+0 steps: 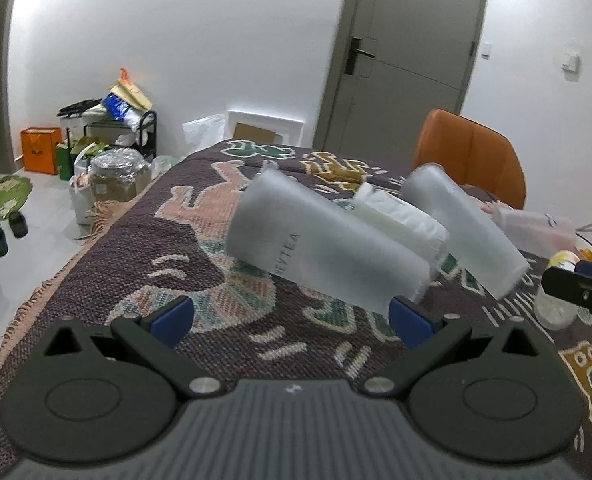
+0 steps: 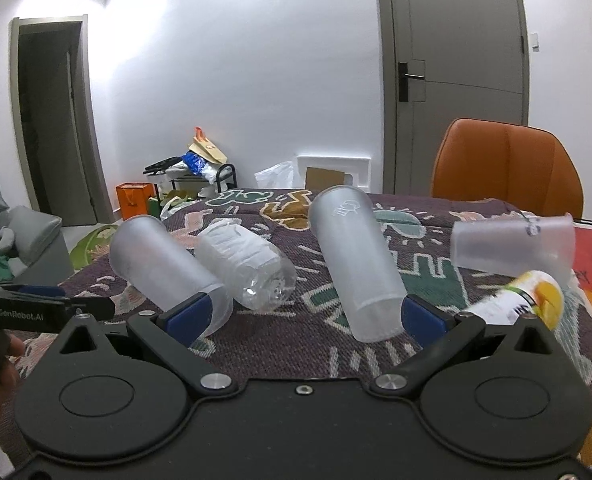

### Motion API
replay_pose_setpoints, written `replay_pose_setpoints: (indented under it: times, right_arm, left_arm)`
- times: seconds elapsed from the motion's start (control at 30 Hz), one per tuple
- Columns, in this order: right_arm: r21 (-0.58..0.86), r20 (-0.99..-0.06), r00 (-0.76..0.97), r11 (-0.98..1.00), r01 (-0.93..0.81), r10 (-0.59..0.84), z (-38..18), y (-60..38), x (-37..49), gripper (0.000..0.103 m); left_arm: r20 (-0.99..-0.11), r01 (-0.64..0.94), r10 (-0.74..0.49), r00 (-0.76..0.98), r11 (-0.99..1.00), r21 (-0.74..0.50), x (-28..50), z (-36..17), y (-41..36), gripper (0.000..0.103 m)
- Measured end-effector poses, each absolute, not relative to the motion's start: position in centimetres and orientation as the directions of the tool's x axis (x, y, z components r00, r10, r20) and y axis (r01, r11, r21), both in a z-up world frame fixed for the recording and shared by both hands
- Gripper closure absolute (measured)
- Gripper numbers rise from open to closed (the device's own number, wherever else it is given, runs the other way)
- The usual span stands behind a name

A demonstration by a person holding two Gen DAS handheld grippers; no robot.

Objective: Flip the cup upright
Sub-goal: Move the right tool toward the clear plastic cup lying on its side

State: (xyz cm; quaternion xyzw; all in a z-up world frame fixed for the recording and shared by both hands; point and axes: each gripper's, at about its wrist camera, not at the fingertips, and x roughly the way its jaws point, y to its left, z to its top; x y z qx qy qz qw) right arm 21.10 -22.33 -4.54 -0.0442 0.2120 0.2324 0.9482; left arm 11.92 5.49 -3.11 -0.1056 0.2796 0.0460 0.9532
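Several frosted plastic cups lie on their sides on the patterned tablecloth (image 2: 303, 344). In the left wrist view a HEYTEA cup (image 1: 319, 244) lies just ahead of my open left gripper (image 1: 292, 320), its open end near the right finger. A second tall cup (image 1: 463, 232) lies further right. In the right wrist view that second cup (image 2: 355, 264) lies between the fingers of my open right gripper (image 2: 303, 316); the HEYTEA cup (image 2: 164, 268) lies at the left finger. A short cup (image 2: 511, 244) lies at the right.
A crumpled clear bottle (image 2: 248, 268) lies between the two tall cups. A yellow-labelled bottle (image 2: 523, 300) lies at the right. An orange chair (image 2: 507, 164) stands behind the table. My left gripper (image 2: 44, 312) shows at the left edge of the right wrist view.
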Motion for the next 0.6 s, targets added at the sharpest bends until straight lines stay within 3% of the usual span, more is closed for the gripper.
replay_pose_setpoints:
  times: [0.4, 0.6]
  right_arm:
    - [-0.054, -0.447, 0.755, 0.827, -0.559, 0.481, -4.6, -18.9, 24.3, 0.001]
    - [-0.065, -0.493, 0.714, 0.798, -0.600, 0.497, -5.0, -16.8, 26.5, 0.009]
  left_arm:
    - [-0.551, -0.264, 0.102, 0.828, 0.938, -0.223, 12.4, -3.3, 7.8, 0.000]
    - [-0.560, -0.303, 0.122, 0.819, 0.922, -0.243, 12.2, -3.4, 9.5, 0.000]
